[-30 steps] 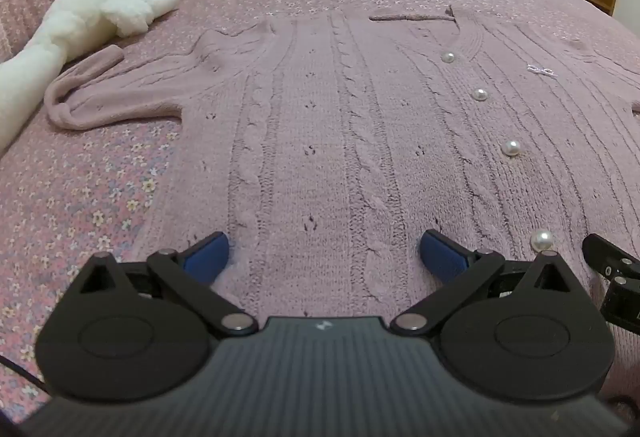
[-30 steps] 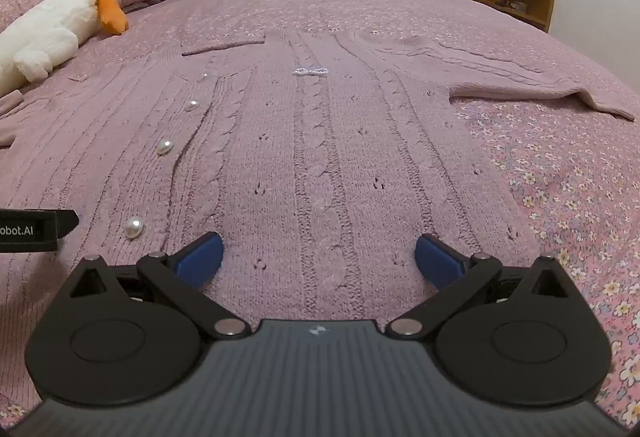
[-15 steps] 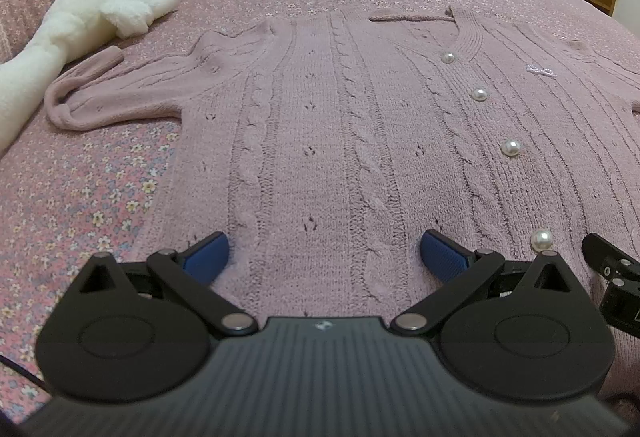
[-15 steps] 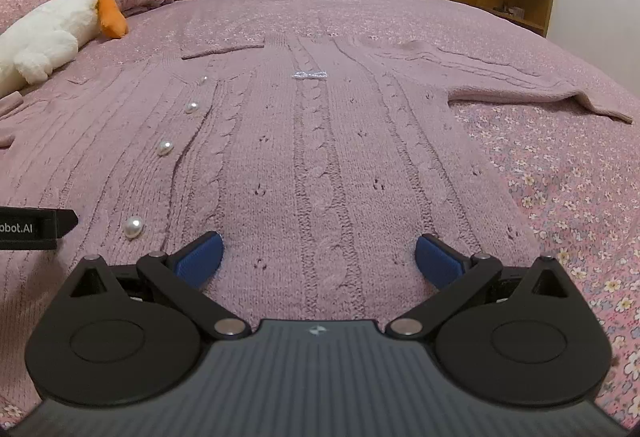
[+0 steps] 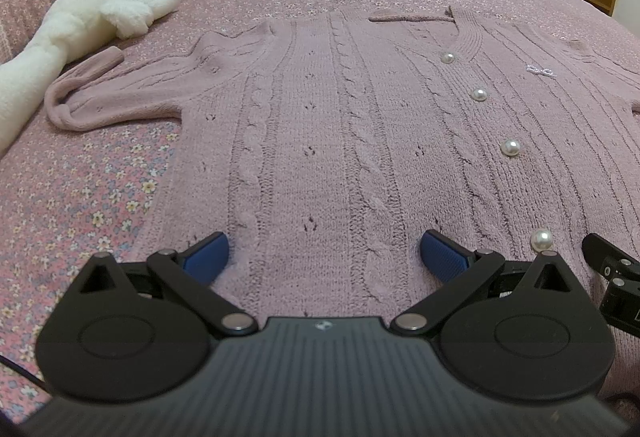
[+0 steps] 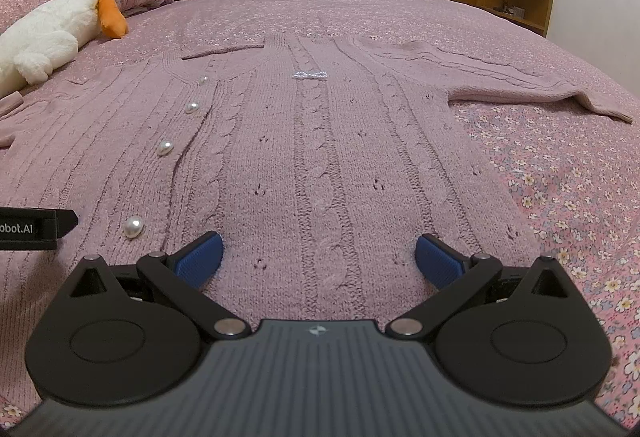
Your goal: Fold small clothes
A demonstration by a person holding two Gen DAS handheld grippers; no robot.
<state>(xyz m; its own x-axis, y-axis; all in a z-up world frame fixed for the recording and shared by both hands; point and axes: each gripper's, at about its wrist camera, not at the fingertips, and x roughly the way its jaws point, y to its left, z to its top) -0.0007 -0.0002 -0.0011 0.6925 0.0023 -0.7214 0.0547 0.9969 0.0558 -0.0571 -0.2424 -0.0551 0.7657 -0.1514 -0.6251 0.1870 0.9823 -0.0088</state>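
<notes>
A floral bedspread [image 5: 92, 189] is carrying the pink cardigan [image 5: 320, 141], which is lying flat and buttoned, both sleeves spread outward. Over its hem, the left gripper [image 5: 324, 251] and right gripper [image 6: 318, 251] are hovering side by side, each spread wide and grasping nothing. The fold is seemingly only beginning; next, each likely needs to be closing on the hem edge.

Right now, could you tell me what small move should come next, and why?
Probably lower both grippers and close them on the cardigan hem: left gripper and right gripper sit with jaws open over its near edge, and it lies flat, unfolded.
</notes>
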